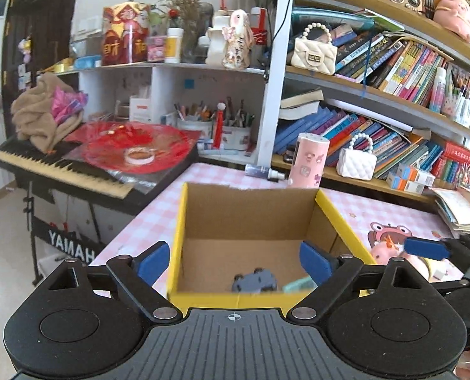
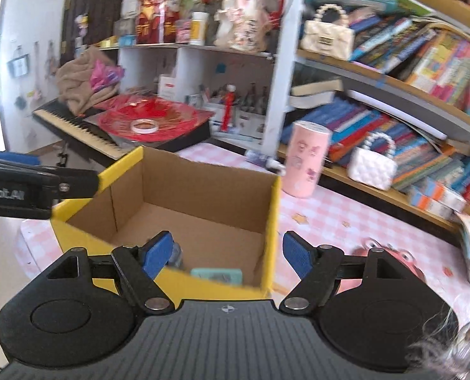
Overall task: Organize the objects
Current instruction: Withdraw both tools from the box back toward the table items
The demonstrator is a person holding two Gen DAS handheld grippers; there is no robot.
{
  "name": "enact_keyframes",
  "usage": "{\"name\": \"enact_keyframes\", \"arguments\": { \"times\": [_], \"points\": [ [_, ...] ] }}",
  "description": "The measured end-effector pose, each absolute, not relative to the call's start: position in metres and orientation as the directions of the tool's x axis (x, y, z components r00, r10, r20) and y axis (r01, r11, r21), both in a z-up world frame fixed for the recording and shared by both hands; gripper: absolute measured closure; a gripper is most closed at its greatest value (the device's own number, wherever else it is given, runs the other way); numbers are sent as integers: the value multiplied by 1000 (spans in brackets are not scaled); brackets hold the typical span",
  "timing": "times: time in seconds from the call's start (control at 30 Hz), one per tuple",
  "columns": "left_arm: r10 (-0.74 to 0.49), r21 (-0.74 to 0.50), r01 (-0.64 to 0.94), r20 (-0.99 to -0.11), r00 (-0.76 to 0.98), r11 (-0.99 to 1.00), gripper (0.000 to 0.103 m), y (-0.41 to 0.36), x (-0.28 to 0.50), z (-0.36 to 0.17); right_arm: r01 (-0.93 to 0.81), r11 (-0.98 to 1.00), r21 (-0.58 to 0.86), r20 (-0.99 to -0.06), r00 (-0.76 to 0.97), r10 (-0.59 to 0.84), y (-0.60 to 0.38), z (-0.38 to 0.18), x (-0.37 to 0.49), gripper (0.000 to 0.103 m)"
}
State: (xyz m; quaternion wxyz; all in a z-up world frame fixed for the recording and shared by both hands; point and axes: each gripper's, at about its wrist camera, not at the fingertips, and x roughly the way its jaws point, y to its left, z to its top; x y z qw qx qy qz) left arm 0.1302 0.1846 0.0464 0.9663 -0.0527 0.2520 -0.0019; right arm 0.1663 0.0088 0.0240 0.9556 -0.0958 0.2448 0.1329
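Note:
An open cardboard box with yellow outer walls stands on the pink checked table. Inside it lie a grey-blue toy car and a mint-green flat object. My left gripper is open and empty, its fingers straddling the box's near wall. My right gripper is open and empty over the box's near right corner; the mint object shows below it. The right gripper's finger also shows at the right of the left wrist view.
A pink cylinder and a small tube stand behind the box. A white pearl-handled purse and books fill the shelf. A Yamaha keyboard with red items sits left. A pink plush lies right of the box.

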Motion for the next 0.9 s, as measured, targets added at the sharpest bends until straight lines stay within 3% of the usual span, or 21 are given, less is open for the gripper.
{"name": "enact_keyframes", "arguments": {
  "times": [0.4, 0.9],
  "points": [
    [-10, -44, -17, -554, 833, 999, 7, 177, 75, 12, -98, 990, -101, -537, 843, 28, -8, -12, 84, 28],
    [-133, -57, 126, -638, 758, 990, 7, 145, 48, -12, 31, 994, -104, -586, 806, -87, -33, -30, 34, 28]
  ]
}}
